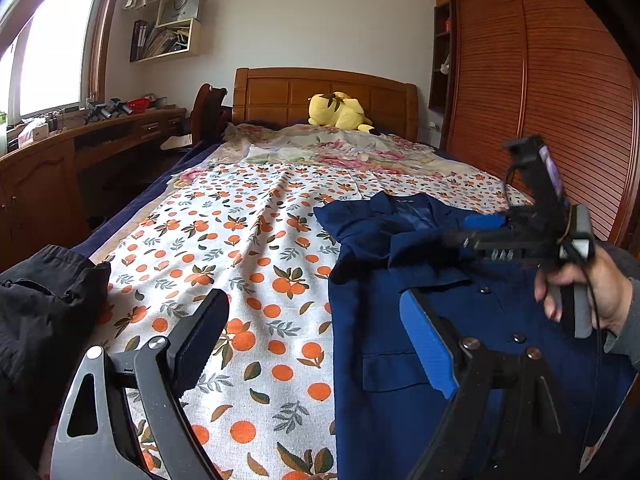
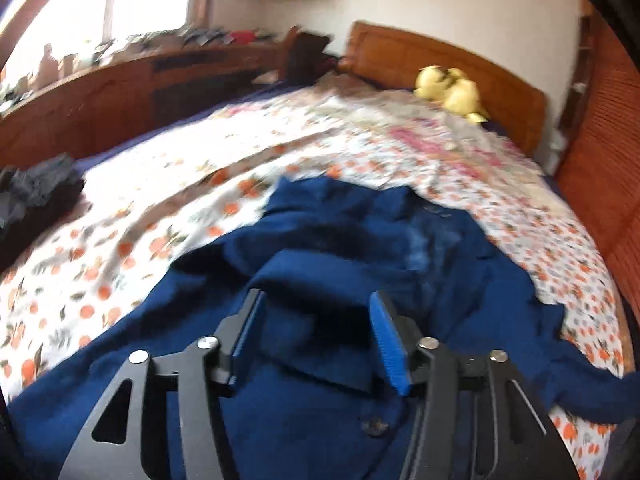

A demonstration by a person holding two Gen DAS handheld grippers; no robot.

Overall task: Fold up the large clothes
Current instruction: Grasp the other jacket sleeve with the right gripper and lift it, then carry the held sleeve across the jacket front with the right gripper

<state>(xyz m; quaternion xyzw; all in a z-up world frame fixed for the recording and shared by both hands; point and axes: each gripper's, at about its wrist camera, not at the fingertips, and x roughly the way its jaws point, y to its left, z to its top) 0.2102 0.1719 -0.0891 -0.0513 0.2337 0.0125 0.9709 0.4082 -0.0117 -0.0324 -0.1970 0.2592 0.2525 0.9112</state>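
Left gripper (image 1: 316, 344): jaws wide apart with nothing between them, low over the near part of the bed, straddling the left edge of the jacket; one black finger (image 1: 200, 336) over the sheet, the blue-padded one (image 1: 430, 344) over the cloth
Right gripper (image 2: 316, 344): jaws part-way apart, blue pads clear of the cloth, angled down over a raised fold of the jacket; nothing clamped
Right hand (image 1: 580, 292): seen from the left wrist view at the right edge, fingers wrapped round the grey handle, grey sleeve at the wrist, partly cut off
Navy blue buttoned suit jacket (image 1: 400, 280): lies front up on the right near part of the bed, collar towards the far headboard, a sleeve trailing to the right
Orange-fruit printed white bedsheet (image 1: 248, 240): covers the bed under the jacket
Black crumpled garment (image 1: 44, 304): near left edge of the bed, well apart from the jacket, partly cut off
Yellow plush toy (image 1: 338, 112): far end, against the wooden headboard (image 1: 280, 96)
Hard to make out: the right wrist view is motion-blurred; the jacket's near hem is hidden behind the gripper frames
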